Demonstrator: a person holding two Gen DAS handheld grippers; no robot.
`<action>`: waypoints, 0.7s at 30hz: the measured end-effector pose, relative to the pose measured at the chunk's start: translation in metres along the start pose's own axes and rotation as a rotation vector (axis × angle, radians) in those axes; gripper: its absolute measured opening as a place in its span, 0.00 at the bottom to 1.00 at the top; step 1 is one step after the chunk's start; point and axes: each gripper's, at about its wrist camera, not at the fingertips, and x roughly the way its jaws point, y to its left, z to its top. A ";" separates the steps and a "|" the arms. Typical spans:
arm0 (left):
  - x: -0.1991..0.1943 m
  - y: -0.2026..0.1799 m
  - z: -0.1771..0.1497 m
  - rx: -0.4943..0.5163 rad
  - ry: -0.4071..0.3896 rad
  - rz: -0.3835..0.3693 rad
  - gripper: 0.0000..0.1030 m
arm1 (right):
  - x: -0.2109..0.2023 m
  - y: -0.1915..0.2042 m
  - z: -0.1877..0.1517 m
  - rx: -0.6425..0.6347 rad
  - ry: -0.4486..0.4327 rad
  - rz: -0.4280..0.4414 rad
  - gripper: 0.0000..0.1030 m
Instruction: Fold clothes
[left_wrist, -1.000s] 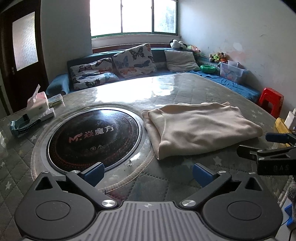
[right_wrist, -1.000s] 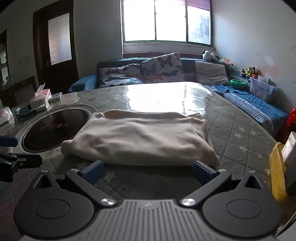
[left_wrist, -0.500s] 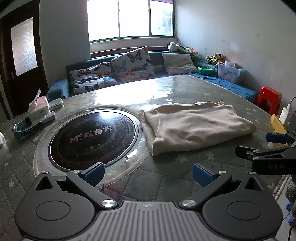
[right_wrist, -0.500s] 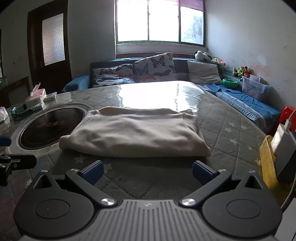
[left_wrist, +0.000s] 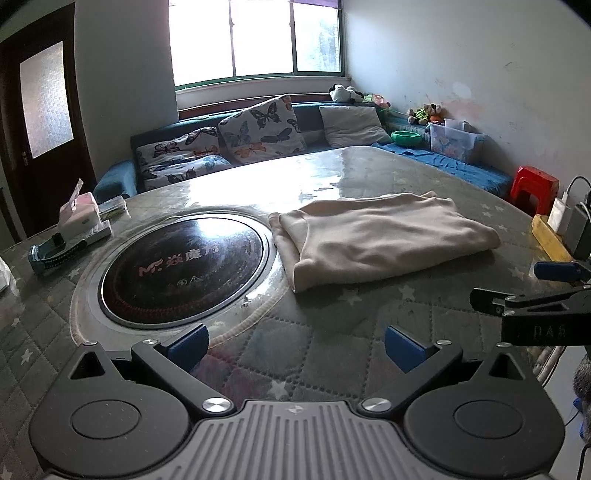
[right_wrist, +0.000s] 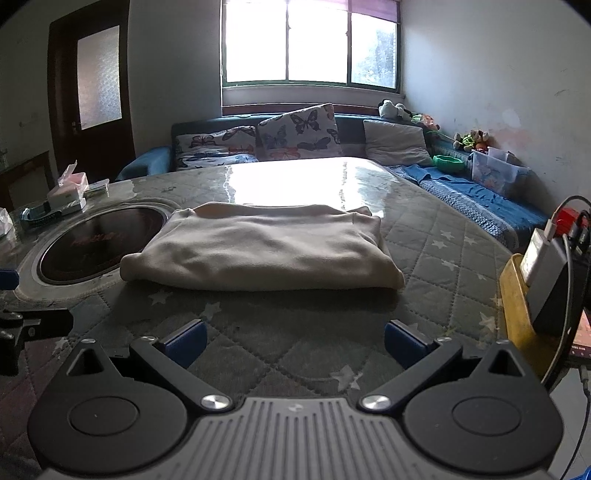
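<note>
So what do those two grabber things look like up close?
They match. The left gripper and the right gripper each have a black body with two big round discs, silver screws, a ribbed grey plate in the middle, and black fingers with blue pads. From the side, the right gripper shows pale letters on its black frame. No sleeve clearly shows.
</note>
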 end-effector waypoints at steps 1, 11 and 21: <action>-0.001 0.000 -0.001 -0.001 -0.001 0.000 1.00 | 0.000 0.001 -0.001 -0.001 0.001 -0.003 1.00; -0.012 0.000 -0.009 -0.001 -0.010 -0.001 1.00 | -0.007 0.008 -0.006 -0.016 0.002 0.000 1.00; -0.021 -0.003 -0.016 -0.006 -0.015 -0.003 1.00 | -0.015 0.014 -0.011 -0.028 0.003 0.008 1.00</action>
